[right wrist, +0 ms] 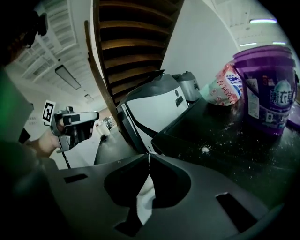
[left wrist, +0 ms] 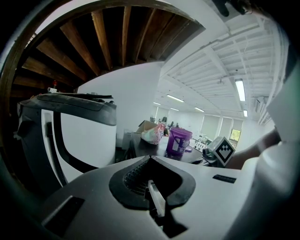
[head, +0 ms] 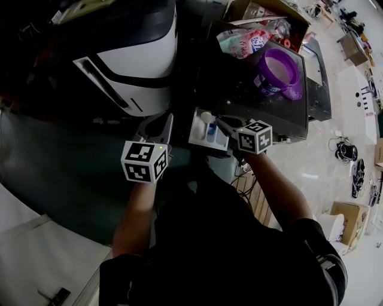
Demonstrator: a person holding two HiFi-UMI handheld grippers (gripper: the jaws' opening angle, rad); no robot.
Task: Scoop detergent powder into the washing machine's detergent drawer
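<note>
The right hand-held gripper (right wrist: 149, 159) was clenched on a white scoop (head: 206, 116), whose bowl hung just above the open detergent drawer (head: 196, 127), a little above the middle of the head view. Whether the scoop carried powder could not be told. The left hand-held gripper (left wrist: 150, 161), to the lower left of the drawer, had its jaws pressed together with nothing nameable between them.

To pour well, the scoop probably needed to stay level until it was squarely over a compartment, then tip slowly so that nothing went over the drawer's wall. Which compartment lay under it was unclear.

Beyond the drawer, a dark counter (head: 239, 98) carried spilled grains of powder (right wrist: 205, 149), a purple detergent tub (head: 278, 72), a printed bag (head: 242, 42) and a cardboard box (head: 263, 11) toward the upper right. A white-and-black appliance (head: 137, 60) filled the upper left, close to the left gripper. Nothing appeared to block the drawer. Cables (head: 344, 149) lay on the floor at far right.
</note>
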